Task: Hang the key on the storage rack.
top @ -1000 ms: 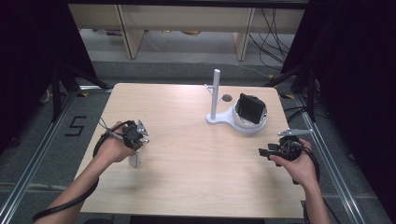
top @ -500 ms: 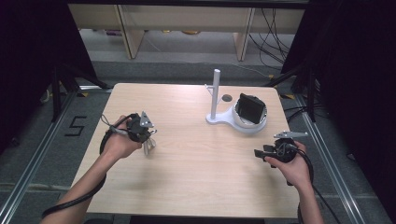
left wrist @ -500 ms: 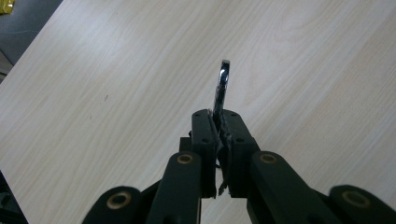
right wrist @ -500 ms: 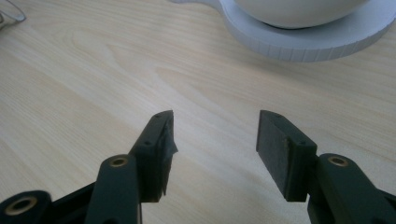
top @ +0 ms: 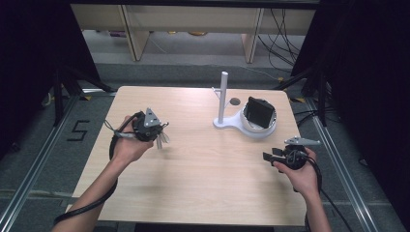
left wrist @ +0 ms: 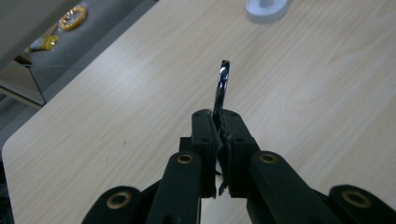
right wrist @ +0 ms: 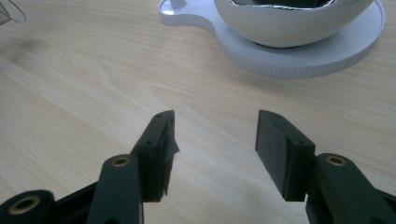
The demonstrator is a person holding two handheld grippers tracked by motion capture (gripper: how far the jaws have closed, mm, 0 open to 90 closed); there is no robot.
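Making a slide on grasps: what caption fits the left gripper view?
Left gripper shut on a thin shiny metal piece above the wooden table.

Even overhead light brightens the table (top: 193, 183), surroundings fall dark, and both gripper views look soft.

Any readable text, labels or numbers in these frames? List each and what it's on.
"5": black marking on the grey floor, left of the table.
No print can be made out on the white stand, on the dark device in its bowl, or on either gripper.
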